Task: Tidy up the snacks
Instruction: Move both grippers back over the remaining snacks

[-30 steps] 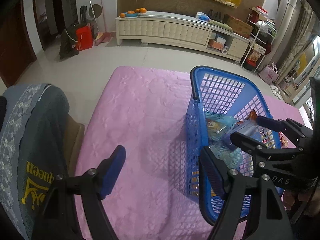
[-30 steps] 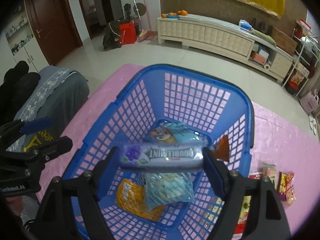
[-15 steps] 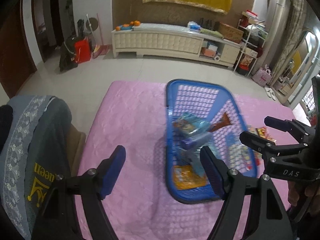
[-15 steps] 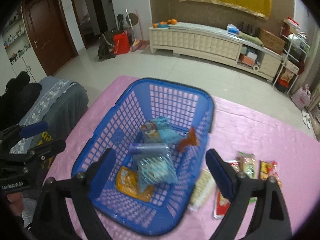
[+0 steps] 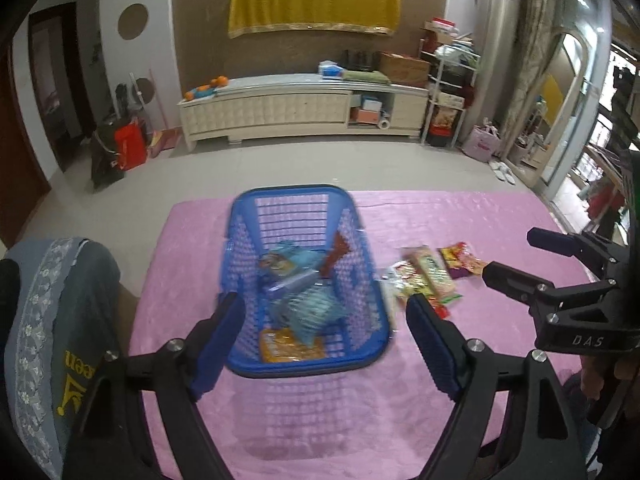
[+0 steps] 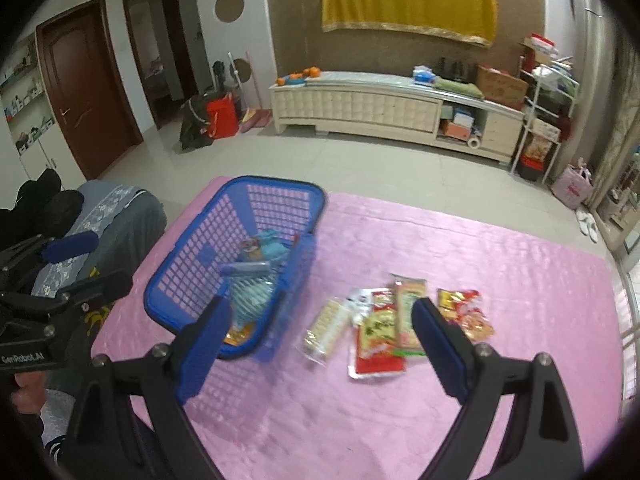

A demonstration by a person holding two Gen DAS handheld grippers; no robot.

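Observation:
A blue mesh basket (image 5: 292, 190) (image 6: 276, 180) stands on the pink tablecloth (image 6: 440, 248), holding a purple gum pack (image 6: 246, 268) (image 5: 292, 282), light blue snack bags (image 5: 308, 308) and an orange packet (image 5: 290, 346). To its right lie several loose snack packets (image 6: 380, 328) (image 5: 428, 276), among them a cracker pack (image 6: 326, 328) and a red-yellow packet (image 6: 466, 312). My left gripper (image 5: 322, 300) (image 6: 108, 260) hovers above the basket's near end with its jaws opening and nothing between them. My right gripper (image 6: 320, 306) (image 5: 512, 254) stands open and empty above the loose packets.
A chair with a grey flowered cover (image 5: 48, 320) (image 6: 120, 208) stands against the table's left edge. The cloth's far edge drops to a tiled floor (image 6: 360, 160). A white cabinet (image 6: 360, 108) lines the far wall. A hand (image 6: 28, 392) holds the left gripper's handle.
The right gripper let the purple gum pack fall into the basket and opened wide. Both grippers drew back and rose, so the basket looks smaller and the loose packets came into view.

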